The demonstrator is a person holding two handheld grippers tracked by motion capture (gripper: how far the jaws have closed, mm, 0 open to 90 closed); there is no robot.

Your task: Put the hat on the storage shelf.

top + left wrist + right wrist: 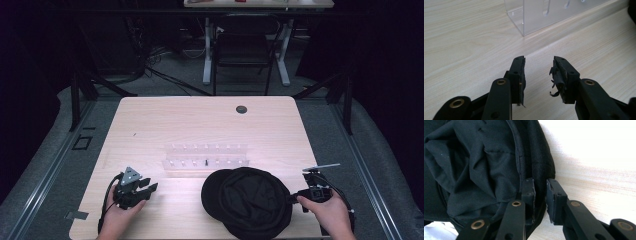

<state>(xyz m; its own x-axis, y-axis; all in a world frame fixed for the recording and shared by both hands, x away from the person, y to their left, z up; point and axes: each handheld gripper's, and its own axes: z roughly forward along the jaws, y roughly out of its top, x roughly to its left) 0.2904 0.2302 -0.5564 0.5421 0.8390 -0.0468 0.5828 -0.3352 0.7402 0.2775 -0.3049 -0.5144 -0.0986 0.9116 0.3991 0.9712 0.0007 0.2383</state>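
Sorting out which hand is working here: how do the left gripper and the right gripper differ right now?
The left gripper has its jaws wide apart over bare table, short of the clear rack; the right gripper has a narrower gap set astride the rim of the black cap. The left gripper touches nothing, while the right gripper's inner jaw lies against the fabric. Both have black jaws with worn pads.

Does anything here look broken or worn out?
Yes. On the left gripper, the pad lining one of the fingers is torn, with ragged black shreds curling off its inner face. The table itself looks undamaged.
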